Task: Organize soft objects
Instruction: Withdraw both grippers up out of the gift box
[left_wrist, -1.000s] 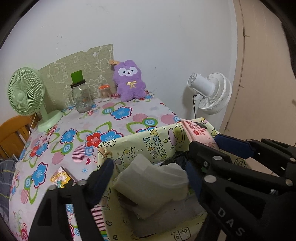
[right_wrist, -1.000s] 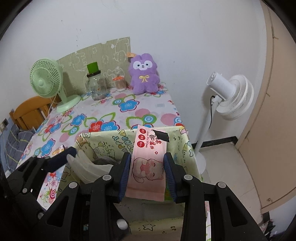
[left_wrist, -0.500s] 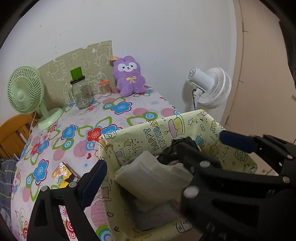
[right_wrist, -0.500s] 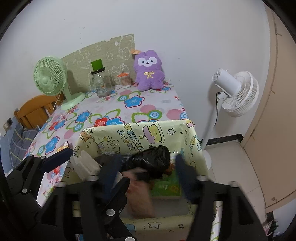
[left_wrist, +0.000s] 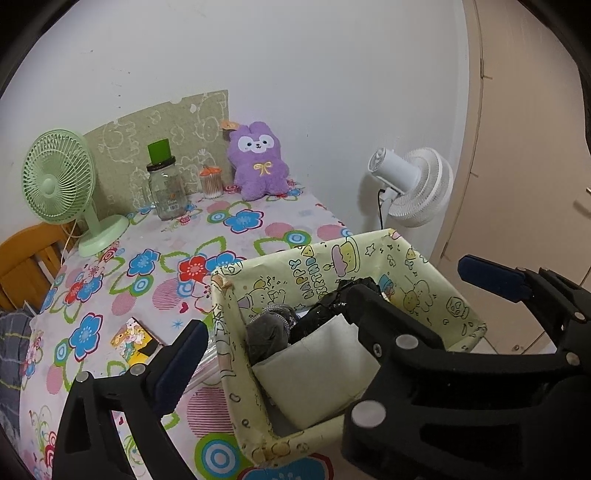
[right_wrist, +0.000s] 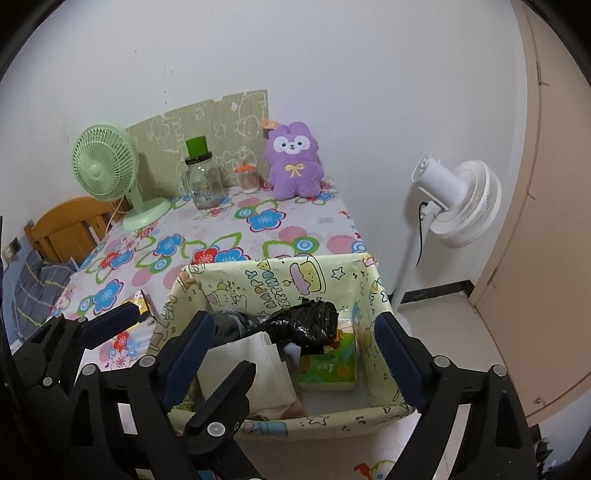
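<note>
Tissue pack (right_wrist: 328, 363) lies flat in box (right_wrist: 369, 295) — seemingly lengthwise; both hand-held grippers opening, empty.

Box (right_wrist: 332, 275) at table (right_wrist: 258, 225) front edge, bag (right_wrist: 306, 325) & tissue pack (right_wrist: 328, 365) inside, plush (right_wrist: 293, 162) behind by wall

My left gripper (left_wrist: 330, 352) and right gripper (right_wrist: 291, 341) are black plastic frames with silver screws and navy pads (right_wrist: 395, 363).
</note>
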